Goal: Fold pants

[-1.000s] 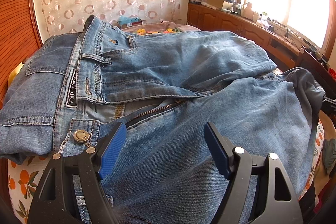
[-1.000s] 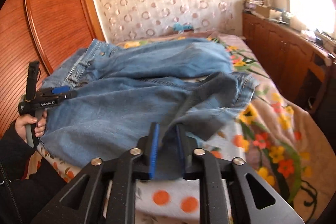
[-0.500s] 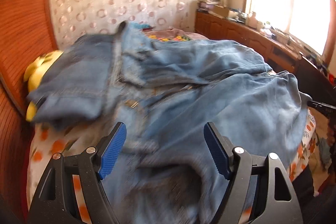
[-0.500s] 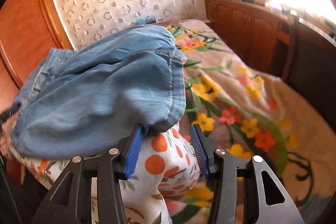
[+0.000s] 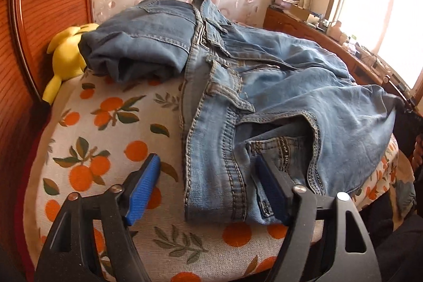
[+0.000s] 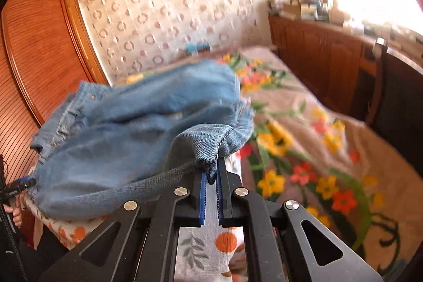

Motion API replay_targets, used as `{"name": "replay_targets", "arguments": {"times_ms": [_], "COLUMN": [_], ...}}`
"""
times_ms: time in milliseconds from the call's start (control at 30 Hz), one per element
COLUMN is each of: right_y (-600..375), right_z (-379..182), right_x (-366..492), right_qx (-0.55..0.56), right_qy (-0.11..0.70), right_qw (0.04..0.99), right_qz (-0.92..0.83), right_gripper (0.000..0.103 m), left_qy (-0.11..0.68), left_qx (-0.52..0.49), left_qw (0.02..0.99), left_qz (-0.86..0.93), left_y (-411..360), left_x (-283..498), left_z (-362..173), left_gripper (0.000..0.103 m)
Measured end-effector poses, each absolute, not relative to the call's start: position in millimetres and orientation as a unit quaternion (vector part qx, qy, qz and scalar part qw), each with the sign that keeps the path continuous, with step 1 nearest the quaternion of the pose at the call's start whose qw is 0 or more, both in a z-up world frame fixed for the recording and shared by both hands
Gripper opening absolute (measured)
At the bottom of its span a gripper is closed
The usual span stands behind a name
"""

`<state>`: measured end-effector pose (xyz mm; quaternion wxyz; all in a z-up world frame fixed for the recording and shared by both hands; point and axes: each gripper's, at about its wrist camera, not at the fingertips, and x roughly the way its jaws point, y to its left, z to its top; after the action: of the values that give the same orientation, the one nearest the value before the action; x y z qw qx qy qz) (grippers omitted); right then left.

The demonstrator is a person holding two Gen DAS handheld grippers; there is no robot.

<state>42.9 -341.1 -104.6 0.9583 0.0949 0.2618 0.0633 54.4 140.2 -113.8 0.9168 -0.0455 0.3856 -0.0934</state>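
Light blue jeans lie bunched on a cushion with an orange-fruit print, waistband toward me. My left gripper is open, its blue pads on either side of the near waistband corner, which lies between them. In the right wrist view the jeans are blurred and partly lifted. My right gripper is shut on a folded edge of the jeans and holds it up off the cushion. The left gripper's tip shows at the far left there.
A yellow soft toy lies by the wooden headboard at the left. A floral bedspread stretches to the right. A wooden cabinet with clutter runs under the window.
My left gripper has drawn back to the waistband's near corner, still open. My right gripper opened and let go half a second ago, then shut again on a jeans edge and lifted it.
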Motion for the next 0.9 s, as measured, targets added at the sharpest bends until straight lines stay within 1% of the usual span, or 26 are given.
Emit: {"name": "replay_targets", "arguments": {"times_ms": [33,67,200,233,333,500,600,700,800,900], "right_y": [-341.3,-339.9,-334.3,-334.9,-337.3,-342.2,-341.9,-337.9,-333.1,-332.7], "right_z": [-99.9,-97.9,-103.4,-105.0,-92.9,-58.2,-45.8,-47.1,-62.1,-82.1], "right_x": [37.3,32.5,28.1,29.0,27.4,15.6,1.9,-6.4,-1.6,12.0], "right_qx": [0.093,0.088,0.055,0.05,0.041,0.015,-0.007,-0.021,-0.026,-0.007], "right_qy": [0.255,0.252,0.268,0.273,0.28,0.27,0.271,0.288,0.312,0.343], "right_qw": [0.96,0.962,0.96,0.959,0.958,0.962,0.961,0.956,0.948,0.938], "right_qz": [0.063,0.064,0.052,0.05,0.045,0.043,0.044,0.051,0.052,0.051], "right_gripper": [0.006,0.006,0.006,0.006,0.006,0.006,0.006,0.006,0.006,0.006], "left_qy": [0.383,0.385,0.383,0.379,0.358,0.305,0.295,0.302,0.323,0.345], "left_qx": [-0.047,-0.053,-0.06,-0.065,-0.063,-0.065,-0.055,-0.051,-0.055,-0.056], "left_qw": [0.918,0.915,0.916,0.917,0.924,0.941,0.944,0.943,0.936,0.929], "left_qz": [-0.097,-0.108,-0.109,-0.111,-0.118,-0.133,-0.136,-0.132,-0.127,-0.118], "left_y": [140.9,140.7,139.6,139.7,136.5,132.4,129.1,128.6,131.9,131.8], "left_x": [52.6,51.5,46.1,43.7,31.5,4.5,-7.1,-10.0,-1.3,6.6], "left_z": [-113.5,-113.2,-108.1,-104.0,-80.7,-21.1,-0.3,-1.4,-20.0,-39.9], "left_gripper": [0.053,0.048,0.022,0.019,0.017,0.017,0.017,0.017,0.017,0.017]}}
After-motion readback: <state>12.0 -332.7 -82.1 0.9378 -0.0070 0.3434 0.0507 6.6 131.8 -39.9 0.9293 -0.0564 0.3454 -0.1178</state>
